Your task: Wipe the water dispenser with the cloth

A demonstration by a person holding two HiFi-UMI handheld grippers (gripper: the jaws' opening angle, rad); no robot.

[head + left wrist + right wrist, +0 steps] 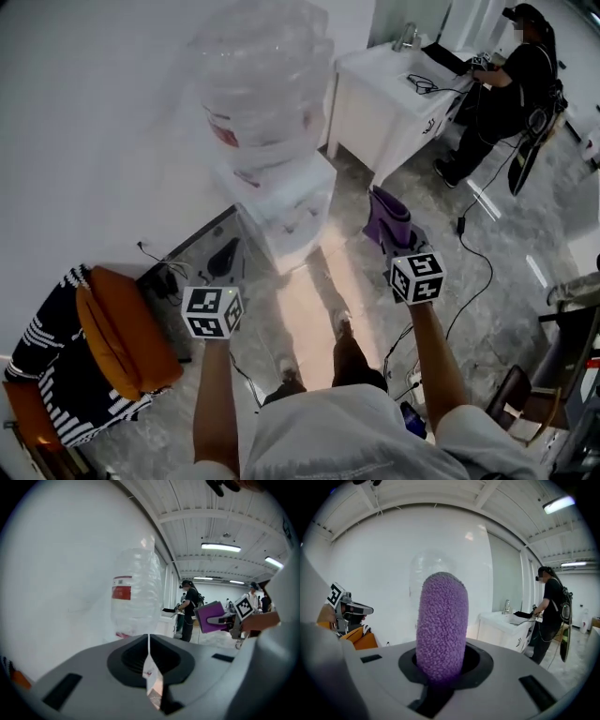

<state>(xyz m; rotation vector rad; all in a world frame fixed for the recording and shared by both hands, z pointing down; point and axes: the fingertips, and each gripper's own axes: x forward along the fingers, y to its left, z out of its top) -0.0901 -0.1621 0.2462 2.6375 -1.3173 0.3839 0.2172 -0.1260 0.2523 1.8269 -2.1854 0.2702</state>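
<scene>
Two tools, one load: the right tool [399,236] is clamped on the purple cloth [385,216], which stands up from its jaws, while the left tool [223,262] is closed on nothing. The water dispenser [281,202] stands upright on the floor [487,309] by the wall [94,141]. It lies ahead and left of the cloth, near but not touching, so the right tool is the nearer one.

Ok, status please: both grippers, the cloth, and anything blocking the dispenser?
Left hand-held gripper shut, empty. Right hand-held gripper shut on purple cloth. Water dispenser ahead, cloth apart from it. Nothing between.
</scene>
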